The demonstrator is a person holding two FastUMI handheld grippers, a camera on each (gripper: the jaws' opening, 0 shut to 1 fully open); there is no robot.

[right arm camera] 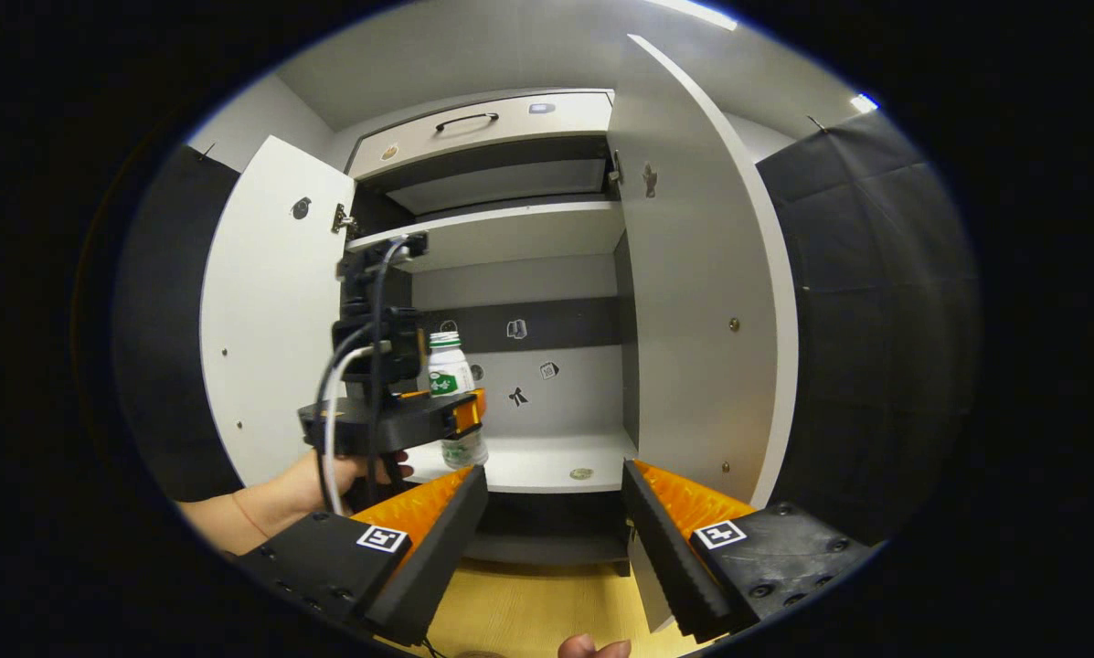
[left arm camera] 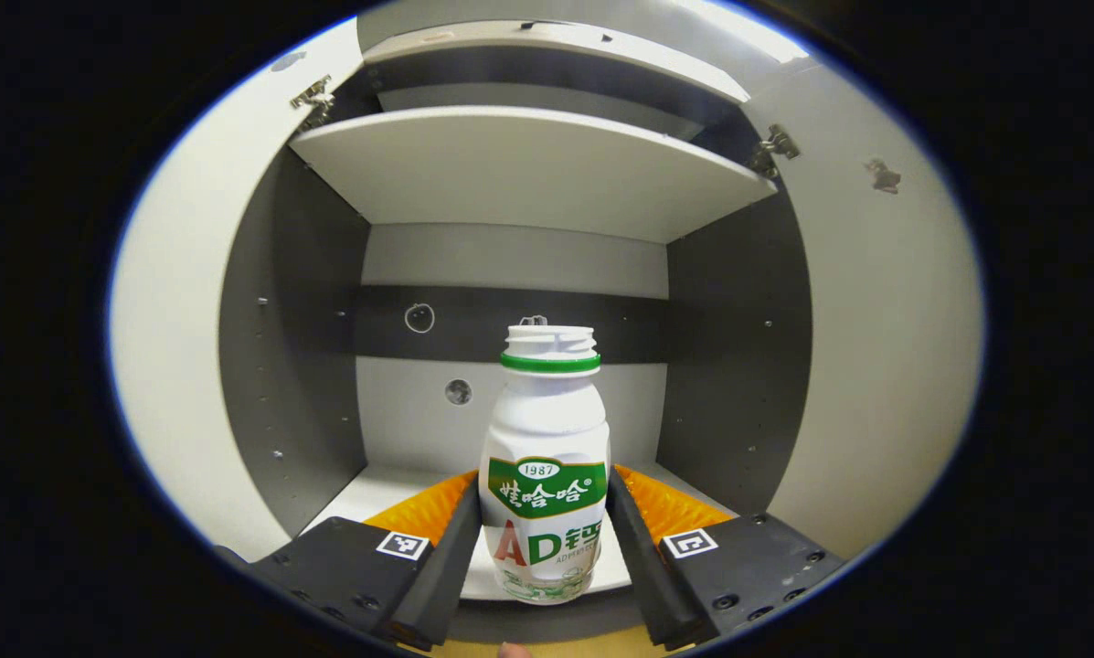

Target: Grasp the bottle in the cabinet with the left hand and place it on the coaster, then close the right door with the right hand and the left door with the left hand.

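**Bottle gripped at the cabinet mouth, both doors open**

The cabinet (right arm camera: 510,302) is seen with both doors swung wide. The right door (right arm camera: 693,302) is seen edge-on at the right of the right gripper view, and the left door (right arm camera: 263,311) stands open at the left of it. An upper shelf (left arm camera: 528,169) spans the cabinet, and a dark band runs across the pale back panel beneath it. The lower shelf (right arm camera: 547,461) is pale, and a small round object (right arm camera: 581,473), possibly the coaster, lies on it near the front edge; its nature cannot be told for certain.

The left gripper (left arm camera: 544,521) is held at the front of the lower compartment, and its jaws are pinched against the two sides of the bottle (left arm camera: 545,466). In the right gripper view the same left gripper (right arm camera: 391,420) is seen from the side, with cables running up from it and a hand (right arm camera: 350,475) gripping it from below. The bottle is upright, white with a green band at the neck and a green label; whether its base touches the shelf cannot be told.

The right gripper (right arm camera: 556,512) is held outside the cabinet, above a yellowish wooden surface (right arm camera: 528,612), with its jaws spread apart and nothing between them.
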